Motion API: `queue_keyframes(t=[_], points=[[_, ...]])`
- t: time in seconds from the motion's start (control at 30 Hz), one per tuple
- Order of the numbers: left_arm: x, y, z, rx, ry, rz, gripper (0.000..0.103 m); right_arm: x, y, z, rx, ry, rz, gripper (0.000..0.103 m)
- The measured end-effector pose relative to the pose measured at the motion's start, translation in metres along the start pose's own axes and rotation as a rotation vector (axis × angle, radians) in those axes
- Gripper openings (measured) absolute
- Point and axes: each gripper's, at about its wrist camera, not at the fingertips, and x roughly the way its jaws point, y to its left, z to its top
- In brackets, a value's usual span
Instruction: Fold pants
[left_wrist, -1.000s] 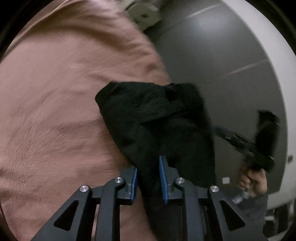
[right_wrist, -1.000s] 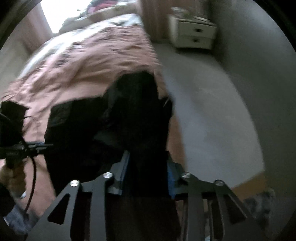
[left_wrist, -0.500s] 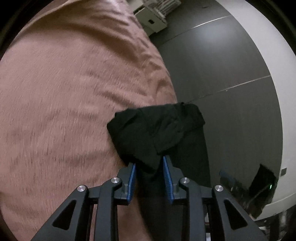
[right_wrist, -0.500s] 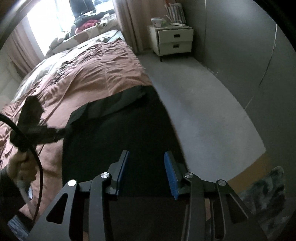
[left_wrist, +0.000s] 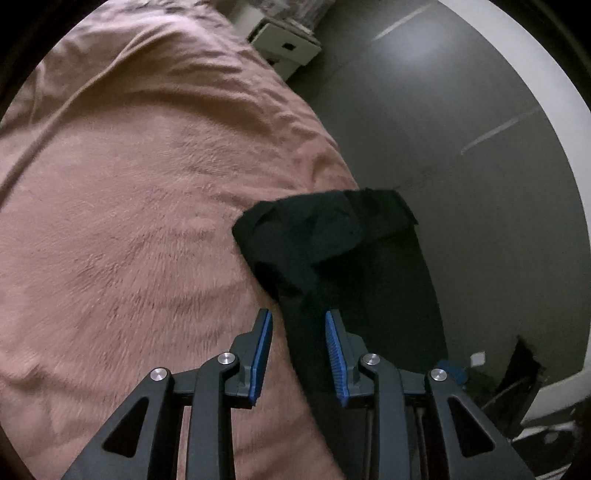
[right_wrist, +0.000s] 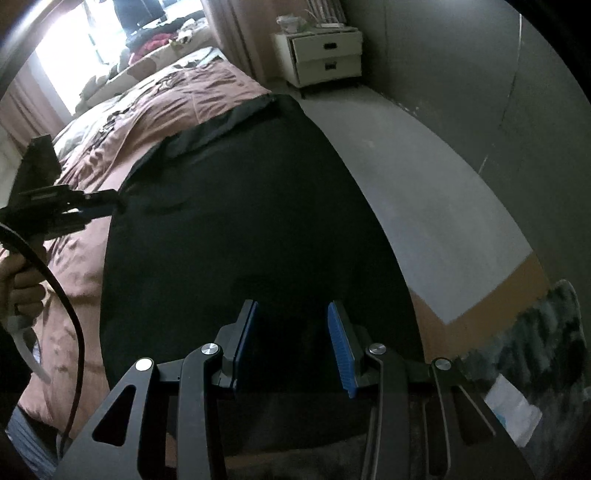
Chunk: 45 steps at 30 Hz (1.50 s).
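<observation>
Black pants (right_wrist: 251, 206) lie spread along the bed's edge, one end folded back into a thick flap (left_wrist: 317, 236). My left gripper (left_wrist: 299, 350) sits low at the pants' near edge and its jaws are opening. A strip of black cloth runs between the blue pads (left_wrist: 334, 354), and neither pad presses on it. The right wrist view shows the left gripper (right_wrist: 110, 197) at the pants' left edge, with a hand (right_wrist: 22, 273) on its handle. My right gripper (right_wrist: 293, 347) hovers open over the flat black cloth, gripping nothing.
The pink bedspread (left_wrist: 129, 221) covers the bed. Grey floor (right_wrist: 424, 177) runs beside it to a white nightstand (right_wrist: 325, 55) by a dark wall. A shaggy rug (right_wrist: 546, 343) and a white packet (right_wrist: 513, 413) lie at lower right. Clothes are piled by the bright window (right_wrist: 147, 40).
The left jaws have widened around the pants' edge. The black cloth that hung between the right fingers now lies flat beneath them, and the right gripper has swung sideways along the bed edge.
</observation>
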Motion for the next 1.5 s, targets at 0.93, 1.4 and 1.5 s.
queue_keyframes(t=[0.93,1.4,1.5], points=[[-0.176,-0.099,-0.083,0.33,-0.156,0.144,0.102,-0.145,0.094,-0.045,0.014,-0.132,-0.046,0.103],[-0.283,-0.106,-0.139,0.383,-0.282,0.189,0.102,-0.2,0.162,-0.089,0.001,-0.242,-0.053,0.103],[-0.306,-0.104,-0.155,0.395,-0.308,0.199,0.103,-0.209,0.178,-0.1,-0.015,-0.259,-0.066,0.103]])
